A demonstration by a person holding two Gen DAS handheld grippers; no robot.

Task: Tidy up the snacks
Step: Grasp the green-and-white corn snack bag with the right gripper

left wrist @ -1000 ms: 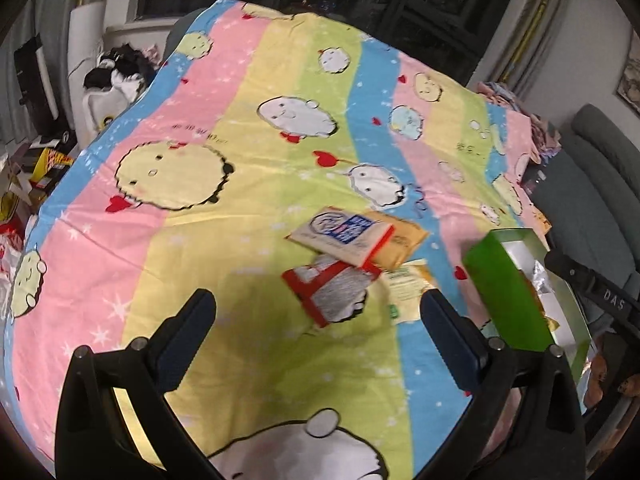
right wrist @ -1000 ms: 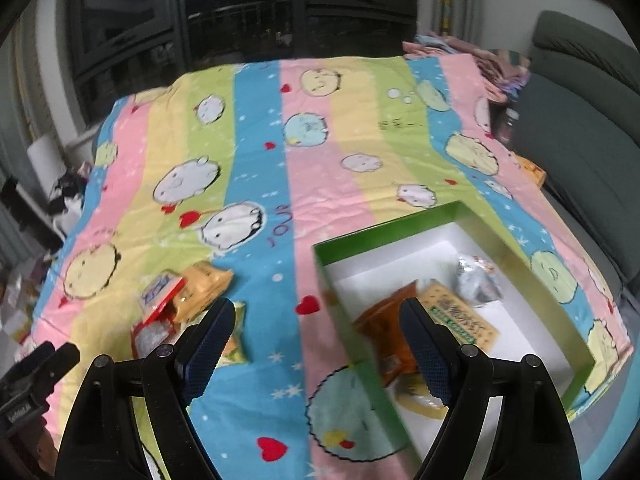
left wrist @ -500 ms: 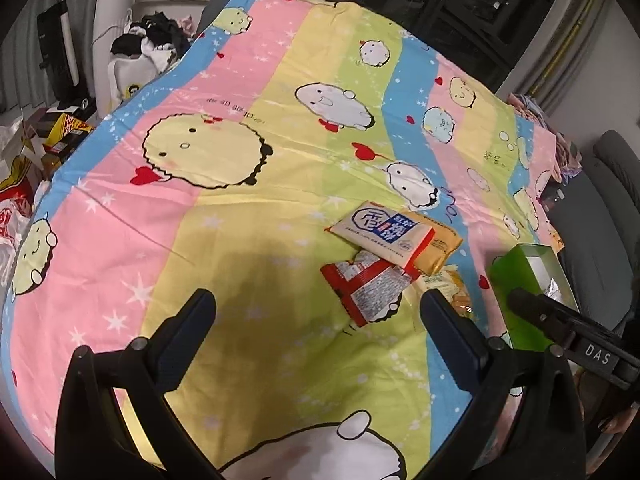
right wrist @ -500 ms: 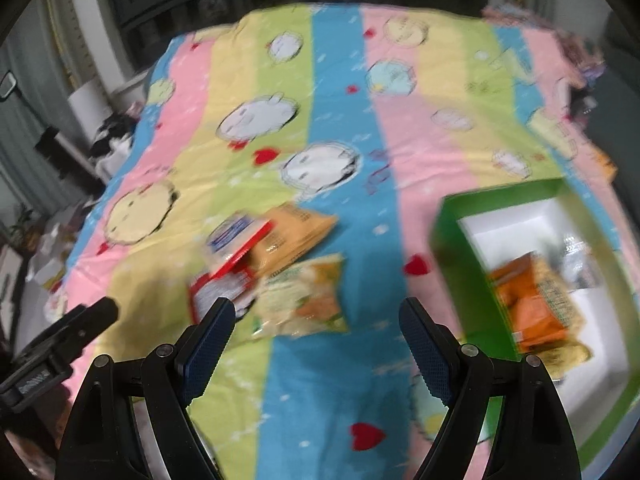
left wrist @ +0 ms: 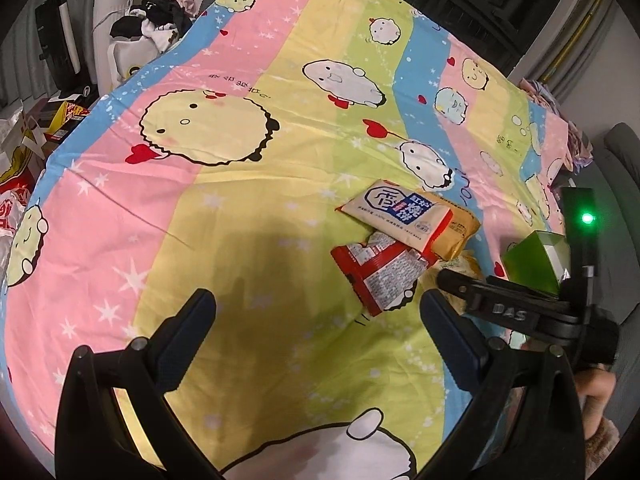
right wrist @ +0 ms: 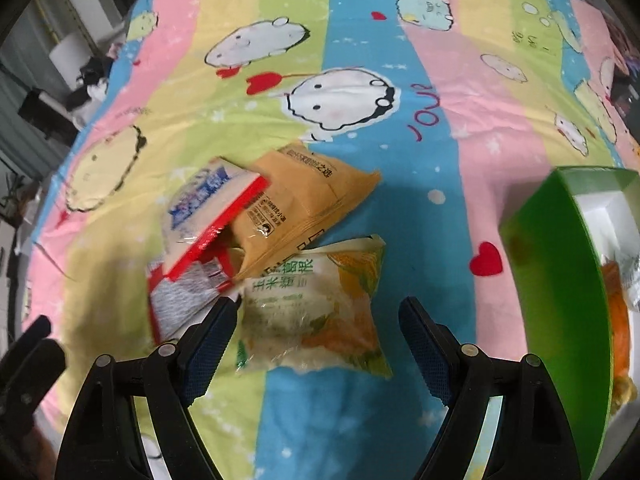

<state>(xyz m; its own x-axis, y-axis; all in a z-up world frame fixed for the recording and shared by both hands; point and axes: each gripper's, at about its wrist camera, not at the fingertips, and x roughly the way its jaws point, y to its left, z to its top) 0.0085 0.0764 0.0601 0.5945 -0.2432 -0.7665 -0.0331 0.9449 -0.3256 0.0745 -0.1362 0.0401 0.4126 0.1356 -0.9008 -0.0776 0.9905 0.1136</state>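
Observation:
Several snack packets lie in a pile on the striped cartoon bedsheet: a white-and-blue packet with red edge (right wrist: 204, 204) (left wrist: 394, 210), an orange-tan packet (right wrist: 304, 196) (left wrist: 460, 228), a red-and-white packet (left wrist: 380, 272) (right wrist: 180, 296), and a green-and-white corn packet (right wrist: 316, 308). My right gripper (right wrist: 316, 340) is open, low over the corn packet, which lies between its fingers. My left gripper (left wrist: 316, 320) is open and empty, left of the pile. A green box (right wrist: 556, 280) (left wrist: 536, 256) holding snacks stands to the right.
The right gripper's black body (left wrist: 520, 312) with a green light shows in the left wrist view. Clutter and bags (left wrist: 24, 152) sit on the floor left of the bed. A grey sofa (left wrist: 624, 152) is at the right.
My right gripper has swung left from the green box and dropped down over the corn packet. My left gripper has shifted a little left, with the pile now further right.

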